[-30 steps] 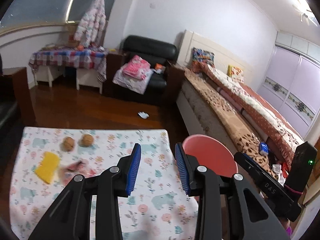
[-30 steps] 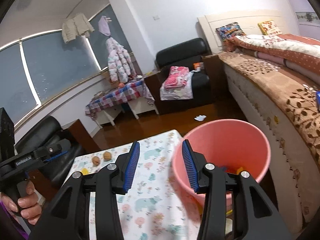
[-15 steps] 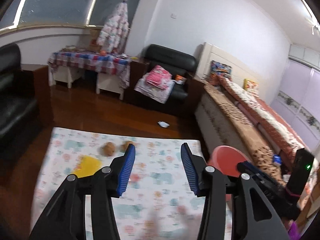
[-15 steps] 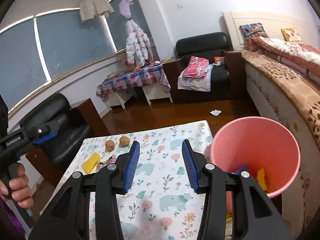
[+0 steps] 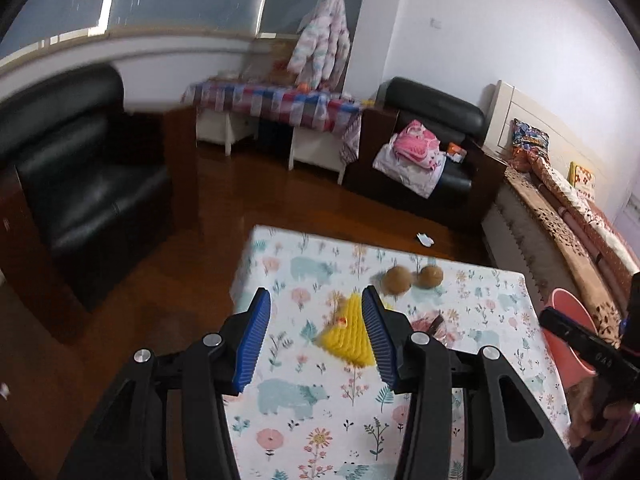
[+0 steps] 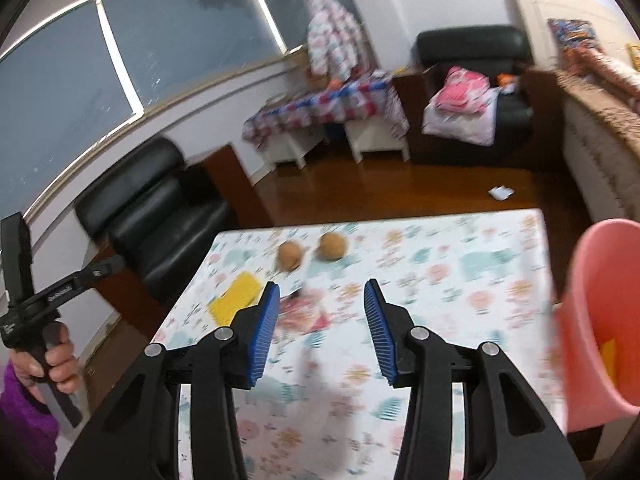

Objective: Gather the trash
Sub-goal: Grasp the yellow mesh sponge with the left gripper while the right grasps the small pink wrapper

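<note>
On the table's bear-print cloth (image 5: 320,432) lie a yellow sponge (image 5: 348,332), a crumpled pink wrapper (image 5: 430,324) and two brown round nuts (image 5: 396,280). My left gripper (image 5: 316,332) hovers open over the table's left part, the sponge just beyond its right finger. My right gripper (image 6: 320,328) is open and empty above the cloth (image 6: 460,264), with the blurred wrapper (image 6: 304,312) ahead of its left finger, the sponge (image 6: 236,298) further left and the nuts (image 6: 290,256) beyond. A pink bucket (image 6: 600,320) stands off the table's right edge with yellow scraps inside.
A black armchair (image 5: 92,184) stands left of the table on a dark wood floor. A white paper scrap (image 5: 425,239) lies on the floor beyond the table. A bed (image 5: 560,216) runs along the right. A hand (image 6: 52,360) holds the left gripper's handle.
Both views swung left, away from the bucket and toward the sponge, wrapper and nuts. The left jaws stand wider than a second ago. The bucket slid to the right edge of both views.
</note>
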Tool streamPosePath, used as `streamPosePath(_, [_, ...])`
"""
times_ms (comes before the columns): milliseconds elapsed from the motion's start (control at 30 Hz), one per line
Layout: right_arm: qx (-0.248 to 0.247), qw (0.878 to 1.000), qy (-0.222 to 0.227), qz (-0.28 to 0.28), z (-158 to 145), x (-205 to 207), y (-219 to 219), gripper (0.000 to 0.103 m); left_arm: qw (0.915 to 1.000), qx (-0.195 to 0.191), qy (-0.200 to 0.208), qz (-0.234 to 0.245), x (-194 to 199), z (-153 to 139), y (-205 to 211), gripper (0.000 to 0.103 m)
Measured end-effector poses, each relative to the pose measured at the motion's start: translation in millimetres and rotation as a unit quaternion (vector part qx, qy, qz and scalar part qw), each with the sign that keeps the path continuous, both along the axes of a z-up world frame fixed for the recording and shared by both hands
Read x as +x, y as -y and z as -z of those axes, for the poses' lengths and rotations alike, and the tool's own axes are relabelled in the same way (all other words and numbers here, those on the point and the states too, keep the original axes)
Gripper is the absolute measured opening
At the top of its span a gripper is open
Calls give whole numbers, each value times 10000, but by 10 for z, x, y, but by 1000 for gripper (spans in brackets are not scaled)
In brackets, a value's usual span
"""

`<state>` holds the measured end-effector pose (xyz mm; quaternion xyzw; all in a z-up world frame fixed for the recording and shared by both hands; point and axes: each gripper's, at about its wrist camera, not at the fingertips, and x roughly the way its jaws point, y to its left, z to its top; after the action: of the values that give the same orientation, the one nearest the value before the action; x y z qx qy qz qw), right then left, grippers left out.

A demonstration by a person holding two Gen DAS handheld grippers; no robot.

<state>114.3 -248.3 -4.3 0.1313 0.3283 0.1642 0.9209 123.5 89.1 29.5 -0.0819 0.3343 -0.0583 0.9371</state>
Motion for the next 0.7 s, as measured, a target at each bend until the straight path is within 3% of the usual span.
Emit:
streamPosePath(167, [78,9990,-361,-270,186,148,-248,45,9978,-307,-504,295,304,444,178,47])
streamPosePath(400, [-170,9975,-627,-275,328,503,-398,45,9932,-277,-983,562,719,908,407,50])
streamPosePath(633, [-294,9973,-661,-90,422,998,-372,46,9921,-77,-1056,672,764,1126,552,50])
streamPosePath(667, [-315,9974,-647,-72,427,1050,-380,46,9925,12,-1011,682,762,1133,575,48])
streamPosePath(700, [-354,9975,-614,-71,434,1135,-406,46,9927,79,-985,685,765,1141,596,41])
